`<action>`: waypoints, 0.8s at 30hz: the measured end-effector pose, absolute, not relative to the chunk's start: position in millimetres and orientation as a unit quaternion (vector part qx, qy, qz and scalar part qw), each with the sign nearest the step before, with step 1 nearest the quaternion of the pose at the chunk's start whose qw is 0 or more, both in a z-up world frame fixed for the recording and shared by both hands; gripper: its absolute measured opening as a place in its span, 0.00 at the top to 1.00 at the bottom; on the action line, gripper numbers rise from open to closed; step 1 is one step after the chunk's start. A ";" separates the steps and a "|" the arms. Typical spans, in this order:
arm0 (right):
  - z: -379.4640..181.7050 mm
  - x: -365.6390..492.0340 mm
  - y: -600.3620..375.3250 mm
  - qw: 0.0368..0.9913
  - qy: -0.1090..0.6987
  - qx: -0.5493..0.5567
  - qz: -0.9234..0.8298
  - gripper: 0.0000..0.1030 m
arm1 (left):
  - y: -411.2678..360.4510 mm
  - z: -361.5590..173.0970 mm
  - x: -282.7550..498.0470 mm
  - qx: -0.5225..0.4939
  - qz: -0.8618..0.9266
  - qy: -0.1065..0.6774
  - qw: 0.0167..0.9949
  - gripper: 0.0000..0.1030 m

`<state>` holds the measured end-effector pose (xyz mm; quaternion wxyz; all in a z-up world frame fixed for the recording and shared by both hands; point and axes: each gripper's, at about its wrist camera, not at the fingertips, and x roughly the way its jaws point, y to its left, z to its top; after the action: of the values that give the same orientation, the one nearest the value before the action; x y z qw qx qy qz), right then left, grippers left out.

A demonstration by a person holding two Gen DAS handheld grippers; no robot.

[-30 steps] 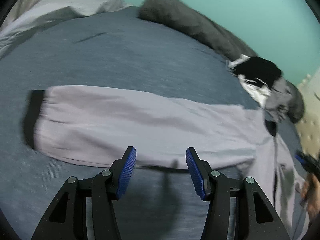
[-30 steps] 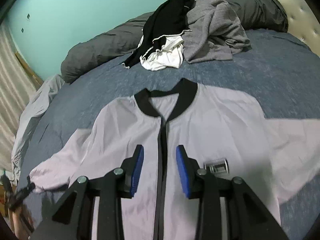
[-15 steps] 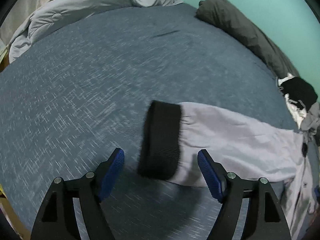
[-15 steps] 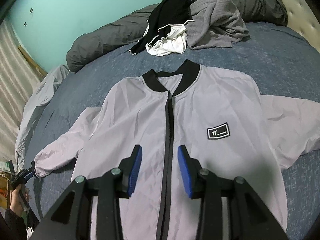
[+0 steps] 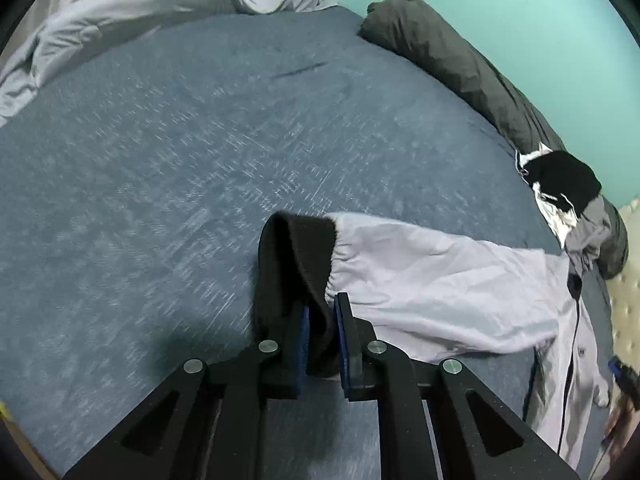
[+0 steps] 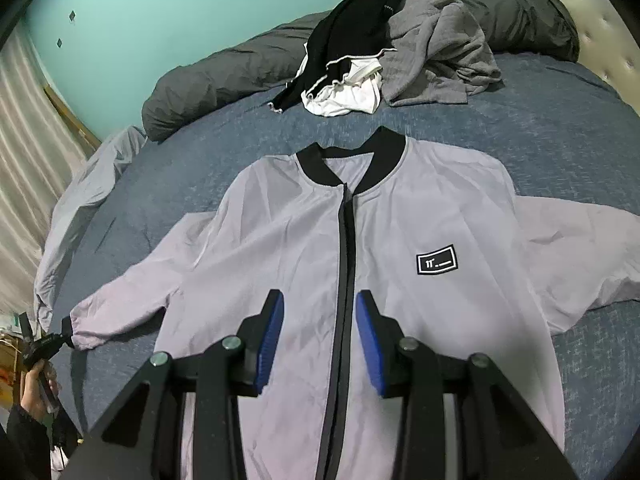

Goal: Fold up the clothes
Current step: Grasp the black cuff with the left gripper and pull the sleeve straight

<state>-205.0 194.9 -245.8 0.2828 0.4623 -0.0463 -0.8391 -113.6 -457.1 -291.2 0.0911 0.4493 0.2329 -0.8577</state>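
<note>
Two fingers (image 5: 343, 334) around one jacket (image 6: 304, 248) cuff (image 5: 294, 264).

pale lilac jacket (image 6: 280, 240) with black collar (image 6: 352, 160) and cuff (image 5: 292, 264), on a heathered blue bedspread (image 5: 160, 160), teal wall (image 6: 180, 12)

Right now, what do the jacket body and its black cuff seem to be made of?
Jacket body: probably a thin woven synthetic such as nylon or polyester; it is smooth, faintly shiny and shows fine sharp wrinkles.
Black cuff: likely a ribbed stretch knit; it is matte, thicker, and gathers the sleeve where the left gripper pinches it.
</note>
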 end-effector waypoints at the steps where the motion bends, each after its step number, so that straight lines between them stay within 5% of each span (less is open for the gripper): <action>1: -242.8 -203.5 197.5 0.284 -0.048 0.460 -0.840 0.64 | -457.8 -286.5 -104.8 0.450 -0.857 0.231 0.092 0.90; 22: -239.6 -178.5 294.5 0.234 -0.076 0.484 -0.840 0.62 | -466.2 -313.2 -31.3 0.489 -0.834 0.205 0.149 0.99; 23: -241.2 -178.2 294.9 0.234 -0.079 0.486 -0.838 0.62 | -459.7 -307.8 -30.8 0.481 -0.840 0.203 0.148 0.96; 24: -242.9 -177.7 294.6 0.235 -0.083 0.488 -0.837 0.62 | -453.6 -303.2 -30.3 0.472 -0.845 0.207 0.144 0.81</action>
<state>-177.7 294.6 -242.9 0.2346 0.4879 -0.0827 -0.8367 -30.3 -453.6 -303.2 0.1442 0.4721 0.2068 -0.8447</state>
